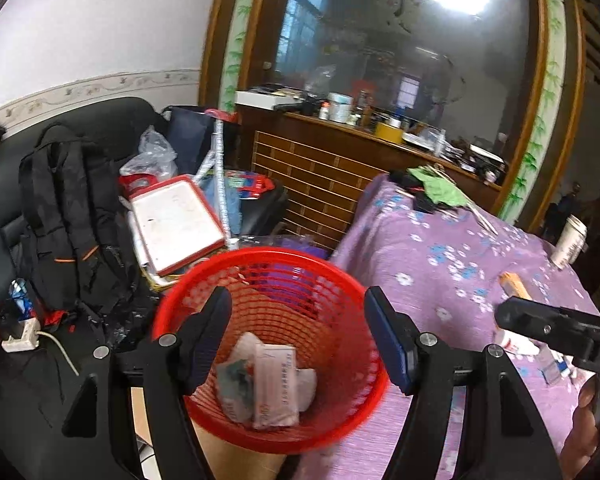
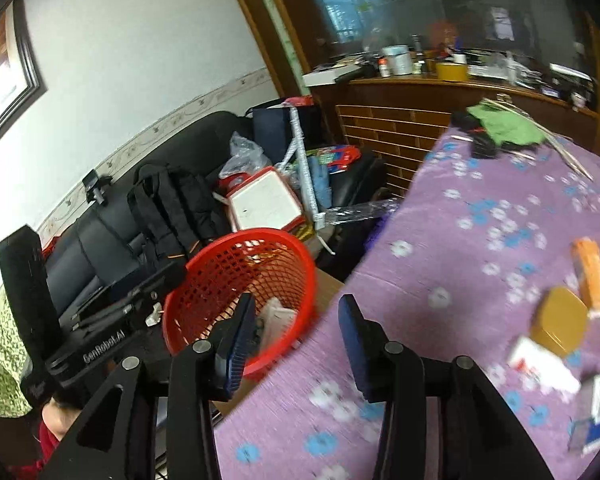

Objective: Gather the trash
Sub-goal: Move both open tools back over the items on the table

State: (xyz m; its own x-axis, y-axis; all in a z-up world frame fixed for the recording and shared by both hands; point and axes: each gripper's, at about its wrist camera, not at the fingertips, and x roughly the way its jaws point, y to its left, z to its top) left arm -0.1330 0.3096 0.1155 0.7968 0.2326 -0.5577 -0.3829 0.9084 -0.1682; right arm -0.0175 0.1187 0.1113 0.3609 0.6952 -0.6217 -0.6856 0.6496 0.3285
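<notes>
1. Trash (image 1: 268, 380) lies at the bottom of the red basket (image 1: 260, 258), which stands just left of the purple table (image 1: 440, 248).
2. Left gripper (image 1: 300, 344) hangs over the basket, jaws wide, holding nothing.
3. Right gripper (image 2: 296, 344) is near the table's left edge, jaws partly apart and empty.
4. More bits wait on the right: an orange box (image 2: 590, 276), a yellow box (image 2: 558, 322) and a white box (image 2: 534, 360).
5. Danger: the light basket could tip if a gripper bumps its rim.
6. A small box could slip from a weak pinch and miss the basket.
</notes>
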